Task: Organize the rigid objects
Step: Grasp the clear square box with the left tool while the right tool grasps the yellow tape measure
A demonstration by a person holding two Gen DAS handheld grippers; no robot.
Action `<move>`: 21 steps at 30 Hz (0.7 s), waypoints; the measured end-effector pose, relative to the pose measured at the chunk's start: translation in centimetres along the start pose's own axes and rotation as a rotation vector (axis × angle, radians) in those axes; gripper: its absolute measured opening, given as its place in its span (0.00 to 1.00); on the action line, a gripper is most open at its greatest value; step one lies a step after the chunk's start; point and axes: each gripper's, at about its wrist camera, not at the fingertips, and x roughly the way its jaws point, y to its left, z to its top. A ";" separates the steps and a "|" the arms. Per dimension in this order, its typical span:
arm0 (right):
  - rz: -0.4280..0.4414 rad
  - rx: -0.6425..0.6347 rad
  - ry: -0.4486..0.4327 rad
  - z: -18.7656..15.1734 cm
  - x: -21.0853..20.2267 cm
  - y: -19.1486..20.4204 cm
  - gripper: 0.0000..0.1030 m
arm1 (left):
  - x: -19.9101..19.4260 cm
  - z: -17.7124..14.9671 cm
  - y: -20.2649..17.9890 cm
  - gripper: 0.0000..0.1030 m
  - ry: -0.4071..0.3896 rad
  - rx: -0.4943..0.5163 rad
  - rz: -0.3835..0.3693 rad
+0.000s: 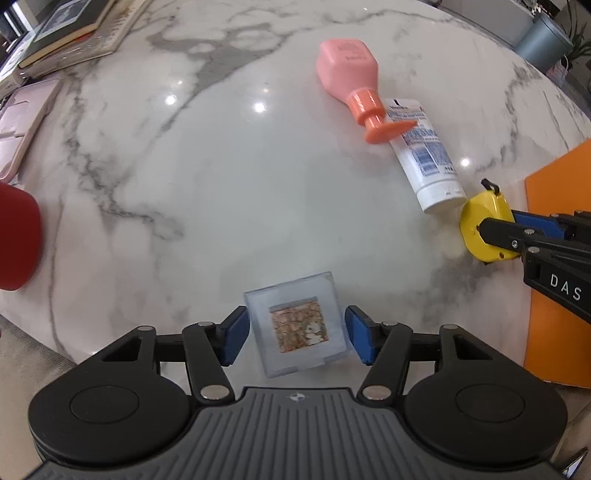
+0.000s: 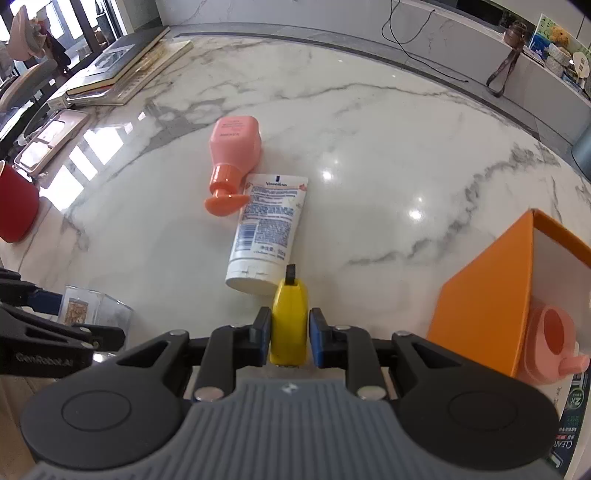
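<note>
1. Blue pads of the left gripper flank a clear square case on the marble table; one pad sits at the case's edge, the other shows a sliver of gap, so no firm pinch.
2. Right gripper clamps a yellow tape measure between narrow jaws.
3. Just ahead, a white tube lies with its cap near the tape measure and its far end touching a pink pump bottle.
4. To the right, an orange box stands open, a pink item inside.
5. Wide bare marble lies between case and bottle.
6. At the left rim: red object, pink tray, books.
</note>
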 end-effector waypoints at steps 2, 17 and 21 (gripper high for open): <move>0.001 0.008 0.004 0.0 0.2 -0.2 0.21 | 0.1 0.0 -0.3 0.59 -0.009 0.017 0.012; 0.055 0.008 -0.064 -2.3 -4.1 -0.8 0.18 | -3.2 -1.4 -1.6 0.53 -0.204 0.051 -0.059; 0.073 0.034 -0.125 -3.4 -6.9 -1.8 0.18 | -5.7 -2.0 -4.1 0.53 -0.268 0.099 -0.119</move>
